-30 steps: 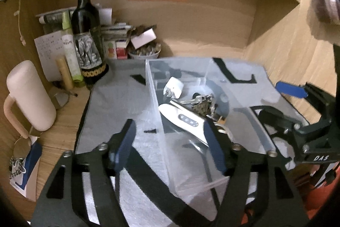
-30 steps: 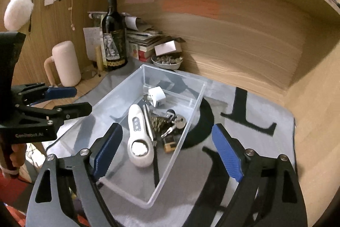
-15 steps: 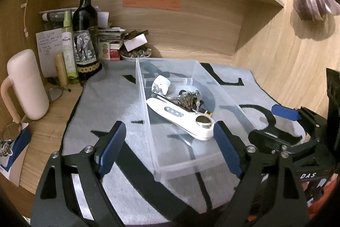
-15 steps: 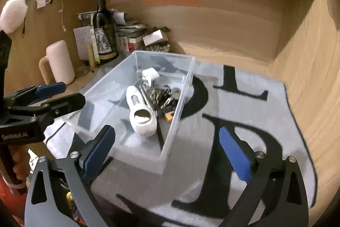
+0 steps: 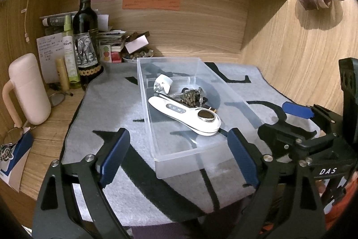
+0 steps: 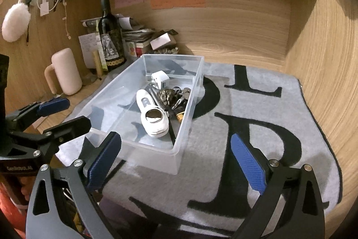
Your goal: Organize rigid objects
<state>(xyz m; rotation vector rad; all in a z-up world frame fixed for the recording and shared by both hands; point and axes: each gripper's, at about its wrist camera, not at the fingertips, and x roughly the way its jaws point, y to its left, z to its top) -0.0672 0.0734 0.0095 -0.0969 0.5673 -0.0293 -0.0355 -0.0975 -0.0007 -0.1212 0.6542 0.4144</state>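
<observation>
On the grey mat (image 5: 107, 104) with big black letters sits the clear plastic bin (image 5: 147, 118), long axis running away from me toward the wooden back wall. I see the white handheld device (image 5: 185, 114) lying flat inside it, long axis slanted across the bin: round metal-disc head toward the near end, slim handle toward the far left wall. White plug adapter (image 5: 163, 85) is just past the handle tip, and the key bunch (image 5: 190, 95) lies beside the device on the bin's right side, touching or nearly so. My left gripper (image 5: 176, 162) is released, jaws have just been opening, wide apart, nothing between the pads, hanging over the near end of the bin. My right gripper (image 6: 176, 162) is also released, jaws wide after opening, empty, at the near right corner of the bin over the mat. Wine bottle (image 5: 86, 37) and pink mug (image 5: 28, 91) stand off the mat at back left on the table (image 5: 49, 127).
</observation>
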